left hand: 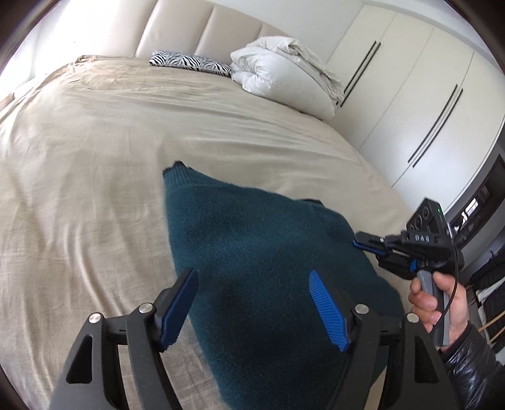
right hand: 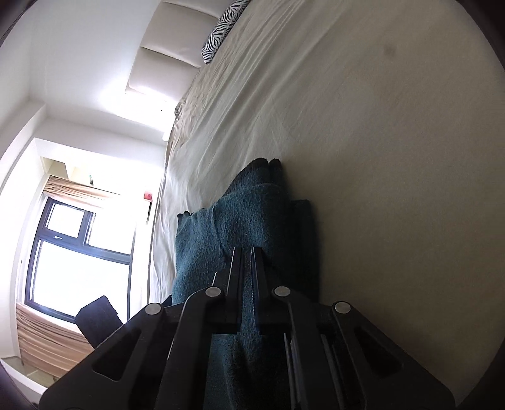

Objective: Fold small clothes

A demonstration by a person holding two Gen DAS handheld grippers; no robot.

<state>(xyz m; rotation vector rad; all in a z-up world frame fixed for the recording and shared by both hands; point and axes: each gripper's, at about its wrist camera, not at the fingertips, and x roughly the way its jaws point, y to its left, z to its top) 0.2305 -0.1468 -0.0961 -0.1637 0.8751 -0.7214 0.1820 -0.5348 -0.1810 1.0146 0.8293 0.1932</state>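
Observation:
A dark teal knitted garment lies on the beige bedspread, folded over itself with one corner pointing toward the headboard. My left gripper hovers over its near part with the blue pads wide apart and nothing pinched between them. My right gripper, held by a hand in a black sleeve, is shut on the garment's right edge. In the right wrist view the narrow jaws of that right gripper clamp a raised fold of the teal knit garment, and the view is rolled sideways.
A zebra-print cushion and a bundled white duvet lie at the head of the bed by the padded headboard. White wardrobe doors stand along the right side. A window with a blind is on the far wall.

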